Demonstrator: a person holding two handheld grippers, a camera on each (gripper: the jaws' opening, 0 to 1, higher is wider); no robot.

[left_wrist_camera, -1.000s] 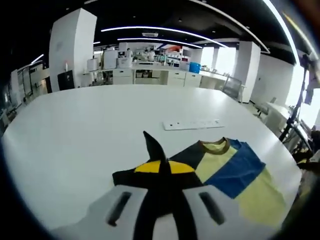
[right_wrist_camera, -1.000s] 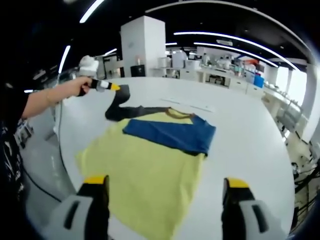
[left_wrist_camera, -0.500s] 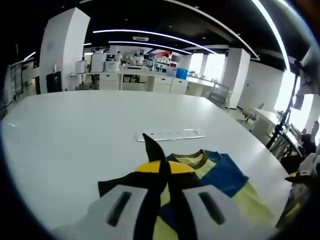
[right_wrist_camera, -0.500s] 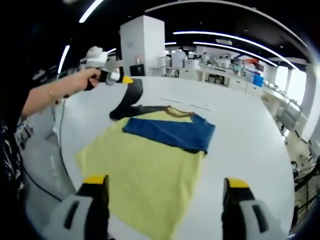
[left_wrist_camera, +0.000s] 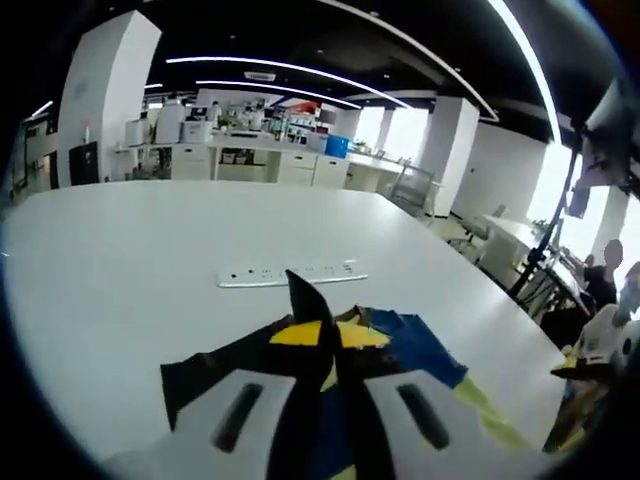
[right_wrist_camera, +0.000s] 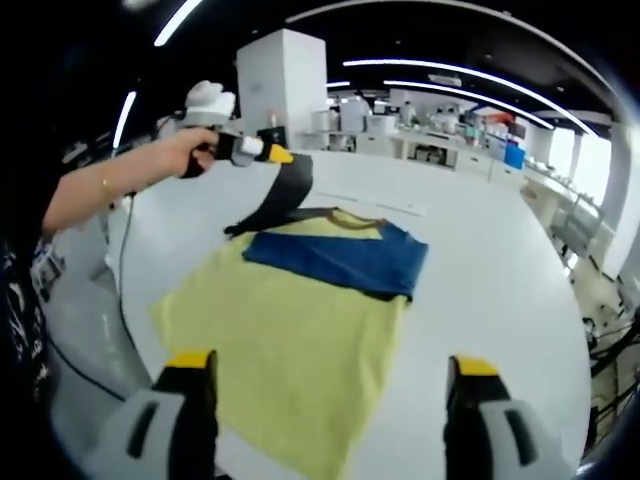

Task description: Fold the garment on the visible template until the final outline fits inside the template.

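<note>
A white table (right_wrist_camera: 500, 260) carries the shirt (right_wrist_camera: 300, 330), spread yellow at frame centre of the right gripper view with one blue sleeve already folded across. At upper left, the dark sleeve (right_wrist_camera: 285, 200) is pinched and lifted by the left tongs (right_wrist_camera: 278, 156); the right tongs (right_wrist_camera: 325, 385) are held wide, empty. The sleeve fold seems in hand, and laying it inward over the body is called for next.

The left gripper (right_wrist_camera: 283, 155) has carried the black sleeve (right_wrist_camera: 280, 200) higher — further over the shirt (right_wrist_camera: 290, 320).
</note>
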